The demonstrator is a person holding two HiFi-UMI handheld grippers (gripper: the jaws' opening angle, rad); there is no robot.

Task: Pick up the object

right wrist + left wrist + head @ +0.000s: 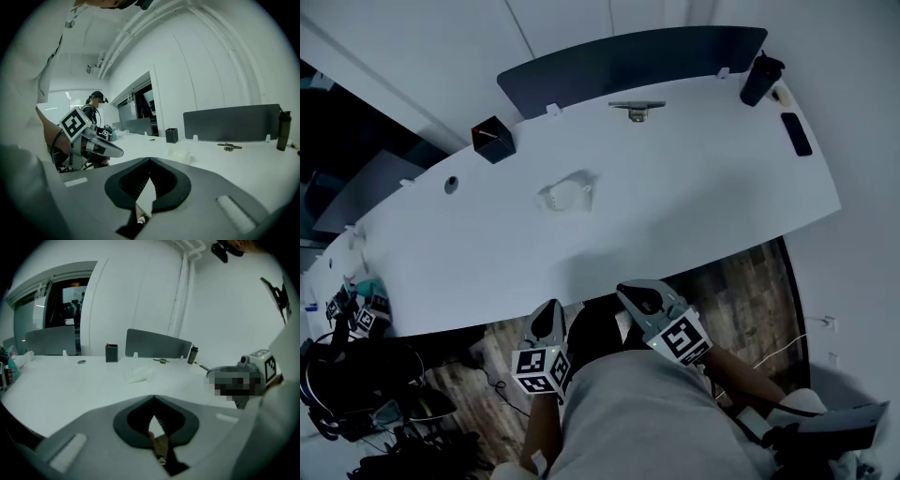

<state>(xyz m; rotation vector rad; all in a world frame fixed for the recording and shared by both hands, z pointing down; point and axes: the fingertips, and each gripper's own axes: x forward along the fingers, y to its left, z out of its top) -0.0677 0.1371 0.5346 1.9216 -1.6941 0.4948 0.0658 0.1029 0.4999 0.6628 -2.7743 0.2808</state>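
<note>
A small whitish, see-through object (567,195) lies near the middle of the long white table (694,206). It also shows as a pale lump in the left gripper view (138,374) and in the right gripper view (180,153). Both grippers hang below the table's near edge, over my lap, well short of the object. My left gripper (548,314) is shut with nothing in it; its jaws meet in its own view (153,416). My right gripper (634,292) is likewise shut and empty (149,180).
A grey divider panel (628,61) lines the far edge. On the table stand a black pen cube (492,139), a metal clamp (636,110), a dark bottle (760,79) and a phone (796,133). Small bottles (356,305) crowd the left end. Another person (96,101) stands far off.
</note>
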